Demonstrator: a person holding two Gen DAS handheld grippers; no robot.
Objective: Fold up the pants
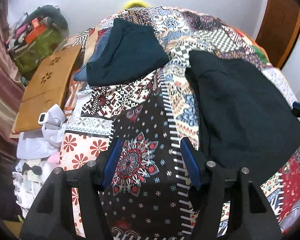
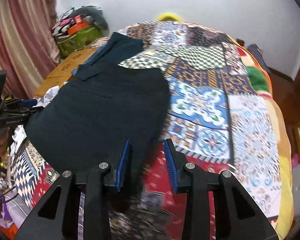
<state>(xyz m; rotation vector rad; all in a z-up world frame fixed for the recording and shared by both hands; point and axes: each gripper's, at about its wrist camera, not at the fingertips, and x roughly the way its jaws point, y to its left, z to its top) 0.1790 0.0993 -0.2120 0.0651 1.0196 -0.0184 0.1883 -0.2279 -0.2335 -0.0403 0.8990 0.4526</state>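
Note:
Dark teal pants (image 2: 102, 108) lie folded flat on the patterned bedspread (image 2: 200, 104); in the left wrist view they show as a dark slab (image 1: 242, 108) to the right. A second folded dark garment (image 1: 126, 52) lies farther back on a blue one; it also shows in the right wrist view (image 2: 122, 46). My left gripper (image 1: 150, 160) is open and empty over bare bedspread (image 1: 138, 108), just left of the pants. My right gripper (image 2: 147, 160) is open at the pants' near right edge, holding nothing. The view is motion-blurred. The left gripper shows at far left (image 2: 20, 110).
A wooden lap tray (image 1: 48, 88) and crumpled white cloth (image 1: 46, 132) lie at the bed's left edge. A green bag with boxes (image 2: 78, 34) stands by the pink curtain (image 2: 24, 32). A wooden door frame (image 1: 280, 24) is at the right.

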